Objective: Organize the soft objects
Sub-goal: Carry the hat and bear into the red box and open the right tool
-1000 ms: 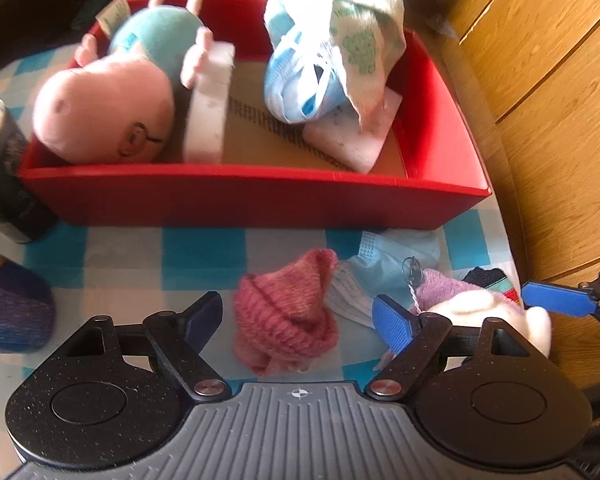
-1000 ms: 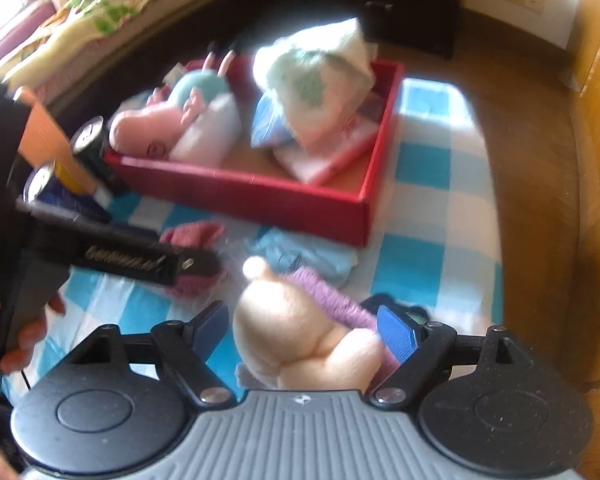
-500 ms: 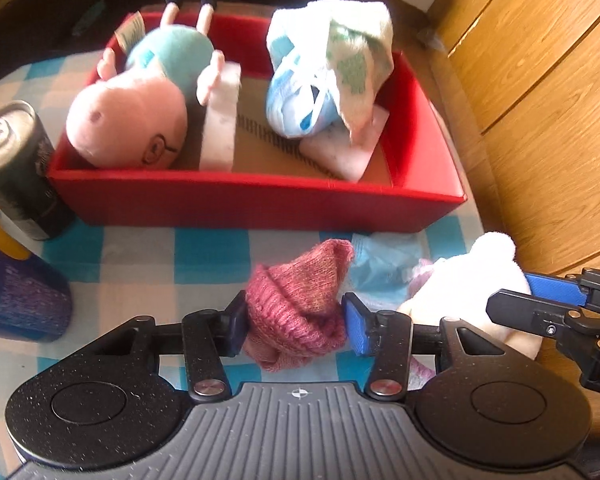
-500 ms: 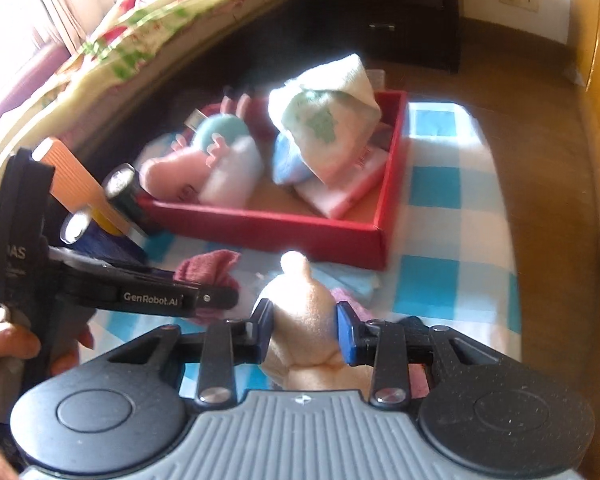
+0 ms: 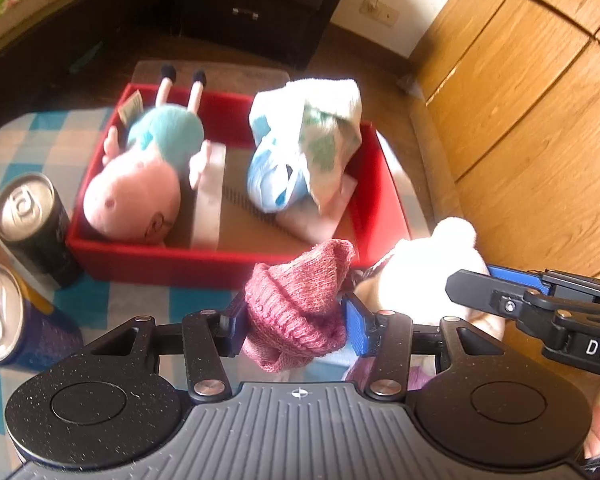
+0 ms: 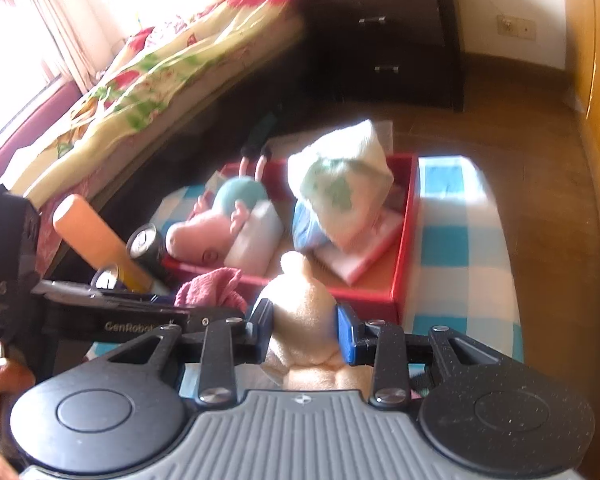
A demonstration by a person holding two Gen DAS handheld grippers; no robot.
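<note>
Left wrist view: the left gripper (image 5: pixel 294 322) has its fingers pressed into both sides of a pink knit hat (image 5: pixel 300 304), which bulges out above and below the pads and hangs clear of the checked cloth (image 5: pixel 140 300). Right wrist view: the right gripper (image 6: pixel 302 334) is pinched narrow on a cream plush (image 6: pixel 304 316), its bulk sagging below the pads. Both loads sit just short of the near wall of the red box (image 5: pixel 172 266).

The box holds a pig plush (image 5: pixel 140 188) on its left side and a bundled cloth (image 5: pixel 304 152) on its right, with a bare strip of floor between them.

Judgement: the step in hand is carrying both items over the near wall. Lift enough that the hanging fabric clears the rim. The hat suits the middle strip; the plush needs the near right corner, beside the bundle. Two cans (image 5: pixel 32 224) stand just left of the box; swing wide of them. Release only once each item rests inside.
</note>
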